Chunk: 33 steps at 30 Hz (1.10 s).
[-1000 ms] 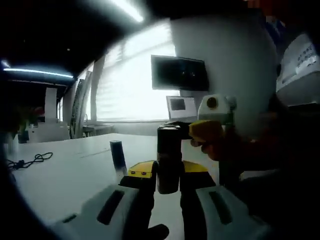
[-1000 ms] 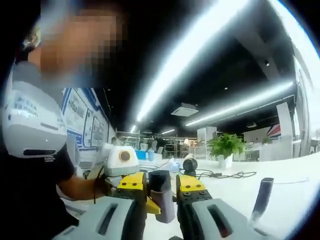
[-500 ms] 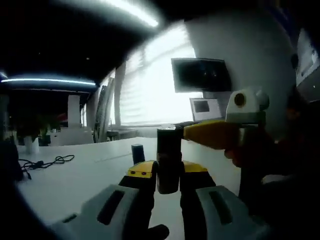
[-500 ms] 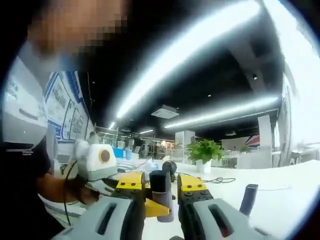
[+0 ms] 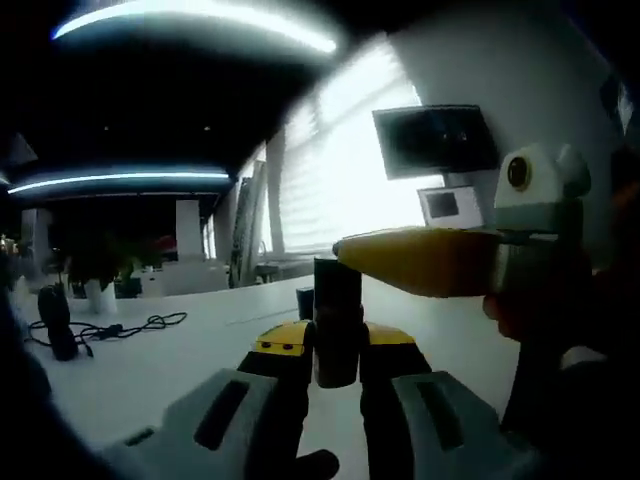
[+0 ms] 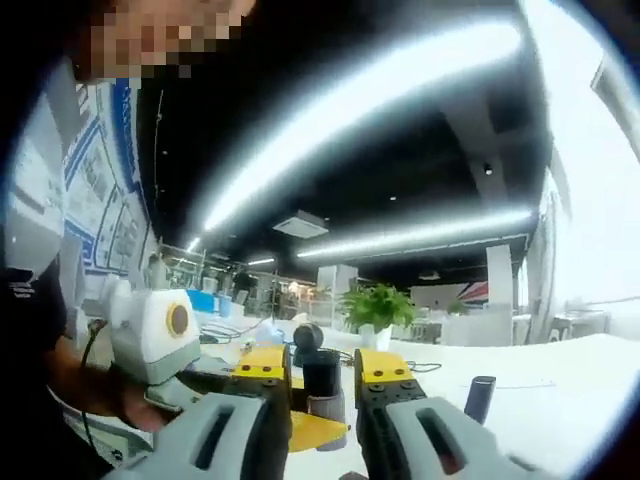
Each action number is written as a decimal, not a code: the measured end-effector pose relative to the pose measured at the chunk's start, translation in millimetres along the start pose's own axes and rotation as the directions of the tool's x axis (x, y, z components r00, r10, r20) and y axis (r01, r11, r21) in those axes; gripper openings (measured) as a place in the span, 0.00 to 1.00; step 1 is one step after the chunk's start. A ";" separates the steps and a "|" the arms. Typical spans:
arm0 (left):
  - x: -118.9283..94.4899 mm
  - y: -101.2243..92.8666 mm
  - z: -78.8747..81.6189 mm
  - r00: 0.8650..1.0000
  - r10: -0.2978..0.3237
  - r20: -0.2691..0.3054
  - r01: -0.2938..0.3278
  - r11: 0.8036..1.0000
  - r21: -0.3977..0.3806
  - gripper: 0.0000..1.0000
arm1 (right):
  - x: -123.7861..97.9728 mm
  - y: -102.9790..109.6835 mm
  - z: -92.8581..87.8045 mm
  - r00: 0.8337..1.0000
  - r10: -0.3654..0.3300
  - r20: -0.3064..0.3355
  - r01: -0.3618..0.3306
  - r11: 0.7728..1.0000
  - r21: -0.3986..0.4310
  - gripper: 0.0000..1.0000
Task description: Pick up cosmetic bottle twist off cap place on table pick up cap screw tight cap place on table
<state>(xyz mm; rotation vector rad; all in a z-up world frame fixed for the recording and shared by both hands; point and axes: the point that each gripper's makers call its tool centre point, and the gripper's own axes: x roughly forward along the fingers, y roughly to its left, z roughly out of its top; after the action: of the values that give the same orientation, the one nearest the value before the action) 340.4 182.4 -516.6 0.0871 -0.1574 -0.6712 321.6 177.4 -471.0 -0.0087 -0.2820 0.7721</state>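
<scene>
A dark cosmetic bottle [image 5: 338, 330] stands upright between the yellow pads of my left gripper [image 5: 338, 338], which is shut on its body. My right gripper [image 5: 400, 262] comes in from the right, and its yellow jaw lies across the bottle's top. In the right gripper view the dark cap [image 6: 322, 372] sits between the pads of my right gripper [image 6: 322, 375], which is shut on it. The paler bottle body [image 6: 326, 406] shows just below the cap. My left gripper [image 6: 312, 430] reaches in from the lower left, held by a hand.
A white table [image 5: 150, 360] stretches out under both grippers. A small dark cylinder [image 6: 479, 398] stands on it farther off, seen also behind the bottle [image 5: 304, 300]. A dark object with a black cable [image 5: 55, 322] and a potted plant [image 6: 378, 310] sit at the far side.
Both views have swung, with the bottle staying in the left gripper. The right gripper's jaw now reaches further across the bottle's top, and the cap looks smaller in the right gripper view.
</scene>
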 end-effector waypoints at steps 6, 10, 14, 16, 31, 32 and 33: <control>-0.1 1.6 4.7 0.999 0.045 0.020 -0.046 0.997 0.059 0.09 | 4.4 -2.4 -4.0 0.999 -0.049 -0.003 0.049 0.999 -0.022 0.19; -0.8 1.2 8.3 0.997 0.069 0.034 -0.072 0.993 0.090 0.09 | 5.2 -3.3 -3.0 0.998 -0.067 0.011 0.067 0.998 -0.008 0.18; 0.1 0.3 10.7 0.995 0.089 0.041 -0.093 0.989 0.115 0.09 | 7.9 -1.0 -2.1 0.997 -0.074 0.017 0.075 0.997 -0.009 0.17; -0.1 1.7 11.2 0.994 0.102 0.047 -0.107 0.988 0.116 0.09 | 8.3 -0.8 -3.1 0.996 -0.083 0.016 0.084 0.996 -0.025 0.17; 1.3 -1.1 3.1 0.994 0.106 0.022 -0.108 0.990 0.088 0.08 | 6.6 -5.8 -5.7 0.995 -0.097 0.023 0.098 0.993 -0.063 0.12; 1.5 -1.8 3.2 0.994 0.103 0.022 -0.104 0.991 0.086 0.08 | 6.6 -6.0 -6.4 0.996 -0.093 0.020 0.094 0.994 -0.063 0.12; 1.6 -2.1 3.1 0.995 0.099 0.020 -0.101 0.991 0.083 0.08 | 6.1 -5.9 -6.2 0.996 -0.086 0.021 0.087 0.994 -0.065 0.12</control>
<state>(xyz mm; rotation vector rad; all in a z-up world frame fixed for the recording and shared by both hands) 339.8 179.7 -513.7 0.1537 -0.2036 -0.5652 331.4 177.9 -474.8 -0.0508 -0.3232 0.6771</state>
